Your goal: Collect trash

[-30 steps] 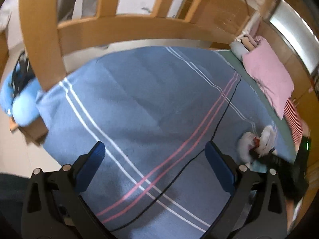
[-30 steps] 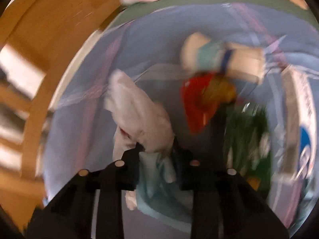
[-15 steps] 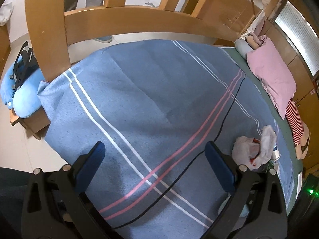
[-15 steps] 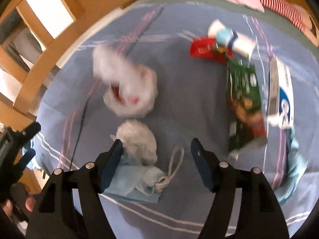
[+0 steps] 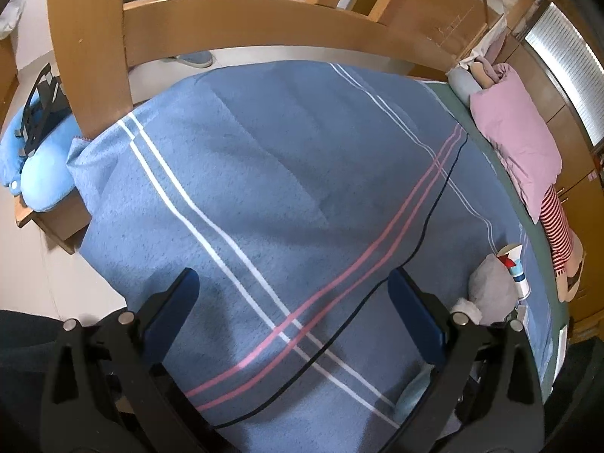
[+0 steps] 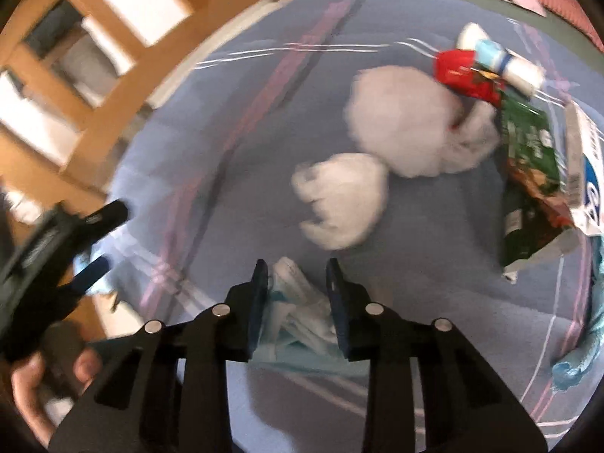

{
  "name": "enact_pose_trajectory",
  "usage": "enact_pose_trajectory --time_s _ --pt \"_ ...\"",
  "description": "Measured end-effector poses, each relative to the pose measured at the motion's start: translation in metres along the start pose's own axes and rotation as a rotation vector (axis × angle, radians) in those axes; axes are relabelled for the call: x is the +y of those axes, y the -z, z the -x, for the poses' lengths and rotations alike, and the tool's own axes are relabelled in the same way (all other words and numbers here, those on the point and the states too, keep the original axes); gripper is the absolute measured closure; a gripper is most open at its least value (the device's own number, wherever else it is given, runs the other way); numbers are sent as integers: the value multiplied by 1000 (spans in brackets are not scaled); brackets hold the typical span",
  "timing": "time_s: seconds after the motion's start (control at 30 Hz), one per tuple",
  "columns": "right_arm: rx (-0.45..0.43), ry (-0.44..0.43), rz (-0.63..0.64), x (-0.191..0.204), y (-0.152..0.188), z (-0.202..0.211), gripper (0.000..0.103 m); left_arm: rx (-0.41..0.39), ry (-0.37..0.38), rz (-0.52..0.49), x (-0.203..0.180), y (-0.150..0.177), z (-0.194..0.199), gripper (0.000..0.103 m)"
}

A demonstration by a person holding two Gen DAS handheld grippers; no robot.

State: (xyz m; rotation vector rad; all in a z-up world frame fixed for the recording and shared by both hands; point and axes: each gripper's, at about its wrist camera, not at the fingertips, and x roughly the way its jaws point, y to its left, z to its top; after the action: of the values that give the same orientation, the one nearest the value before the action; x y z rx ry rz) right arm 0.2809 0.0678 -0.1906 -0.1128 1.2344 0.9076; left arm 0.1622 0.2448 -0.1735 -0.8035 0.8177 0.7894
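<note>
Trash lies on a blue striped blanket (image 6: 234, 120). My right gripper (image 6: 297, 275) is low over a light blue face mask (image 6: 298, 302); its jaws are closing with the mask between them, and no firm pinch shows. Just ahead are a crumpled white tissue (image 6: 339, 200) and a white plastic bag (image 6: 407, 128). Farther right lie a red wrapper (image 6: 464, 71), a white and blue bottle (image 6: 506, 64), a green snack packet (image 6: 528, 173) and a white and blue box (image 6: 585, 173). My left gripper (image 5: 292, 275) is open over bare blanket (image 5: 264, 173), empty. The bag (image 5: 490, 287) sits to its right.
A black cable (image 5: 415, 245) crosses the blanket. A wooden bed rail (image 5: 264, 22) curves along the far side, with a pink pillow (image 5: 517, 132) and a striped doll (image 5: 558, 226) at the right. A blue cushion (image 5: 41, 173) lies off the left edge. A hand (image 6: 37, 389) holds the left gripper (image 6: 75, 234).
The right gripper let go of the bundle it held, opened wide, then narrowed around the mask while swinging across the blanket. The bag and tissue now lie apart ahead. The left gripper hardly moved.
</note>
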Motion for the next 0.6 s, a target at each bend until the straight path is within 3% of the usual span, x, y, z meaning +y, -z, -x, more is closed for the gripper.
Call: enact_pose_trajectory --time_s 0.1,0.3,0.47,0.6 --pt "-101 37 -2 -4 -9 21 38 9 12 18 -1 2 -1 3" --pt "-239 129 -258 -53 -49 27 37 41 16 -34 -12 6 -7 3" --pt "-358 30 -549 -102 -53 25 37 29 8 -15 -10 3 -8 3" --pt "-301 105 -530 -107 -58 10 38 48 25 -1 -10 3 -11 3"
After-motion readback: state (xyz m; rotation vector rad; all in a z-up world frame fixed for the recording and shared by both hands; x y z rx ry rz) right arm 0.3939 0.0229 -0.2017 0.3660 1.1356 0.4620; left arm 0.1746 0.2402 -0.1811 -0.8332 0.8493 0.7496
